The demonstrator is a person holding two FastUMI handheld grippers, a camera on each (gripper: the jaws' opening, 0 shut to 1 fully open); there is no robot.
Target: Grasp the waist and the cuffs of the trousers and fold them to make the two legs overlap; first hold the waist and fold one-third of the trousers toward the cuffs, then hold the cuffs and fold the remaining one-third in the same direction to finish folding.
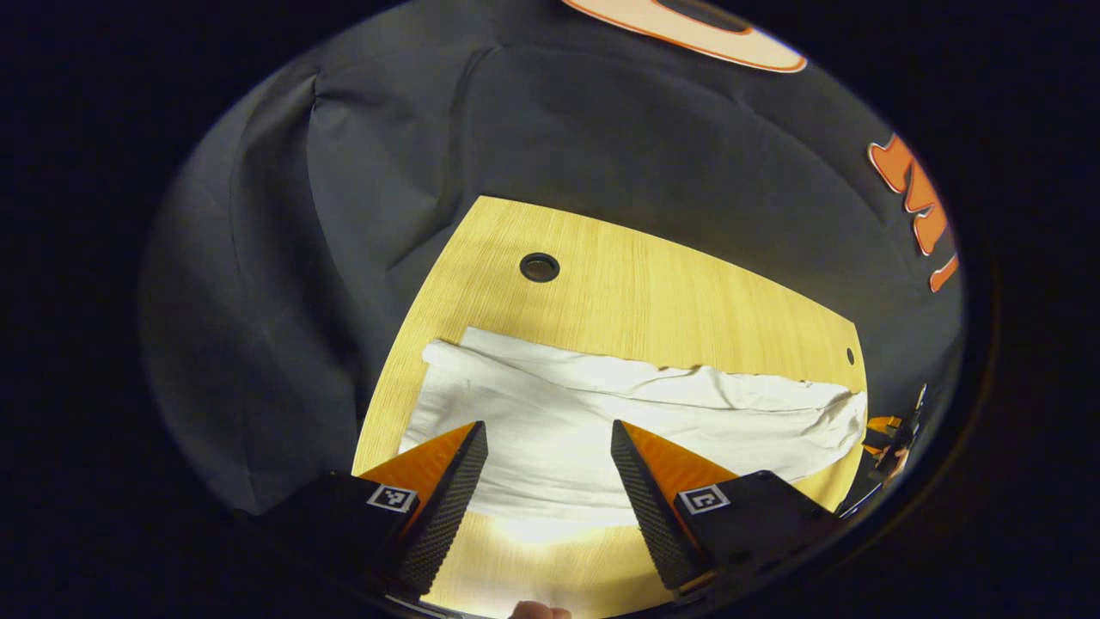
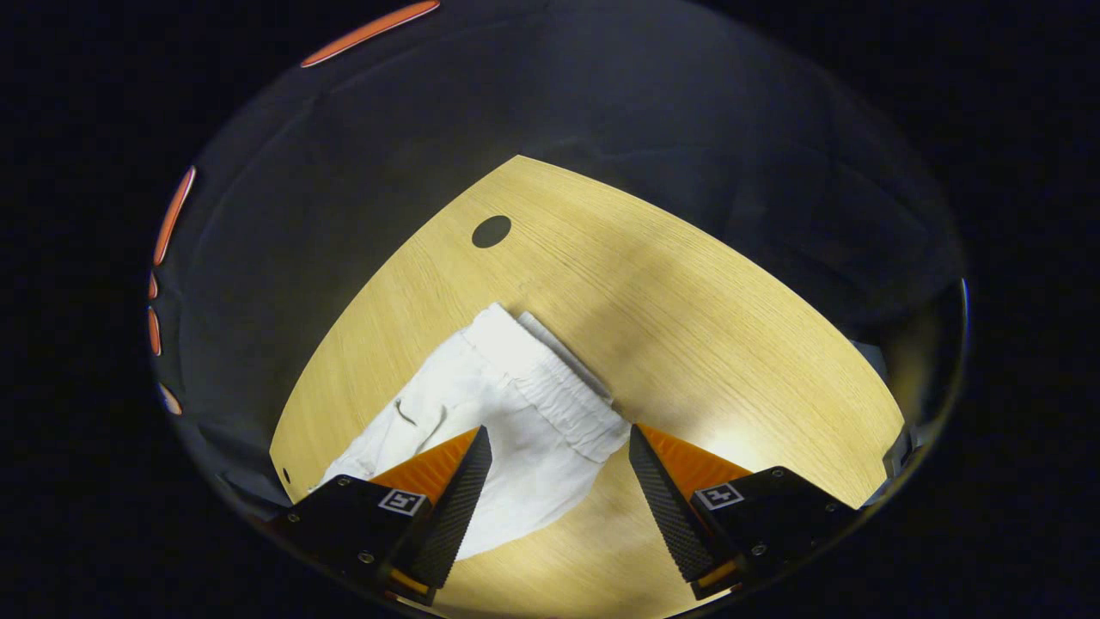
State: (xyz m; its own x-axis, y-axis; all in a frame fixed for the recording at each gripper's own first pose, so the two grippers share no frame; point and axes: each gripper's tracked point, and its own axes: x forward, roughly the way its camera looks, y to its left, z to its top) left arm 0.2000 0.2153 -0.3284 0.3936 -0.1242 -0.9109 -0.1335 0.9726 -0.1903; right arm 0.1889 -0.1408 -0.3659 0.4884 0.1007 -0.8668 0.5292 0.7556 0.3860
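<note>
White trousers [image 1: 619,413] lie stretched across the wooden table [image 1: 653,275], legs together, in the left gripper view. My left gripper [image 1: 548,430] hovers open above the near edge of the cloth, nothing between its fingers. The right gripper view has the elastic waistband [image 2: 559,395] of the trousers [image 2: 481,430] pointing away across the table [image 2: 687,292]. My right gripper [image 2: 559,438] stands open over the waist end, fingers on either side of it and apart from the cloth. At the far right of the left gripper view, the other gripper [image 1: 894,438] is partly seen.
A round cable hole [image 1: 539,267] sits in the table beyond the trousers, also visible as the hole [image 2: 491,231] in the right gripper view. Black cloth walls surround the table on all sides. A fingertip [image 1: 537,610] peeks in at the bottom edge.
</note>
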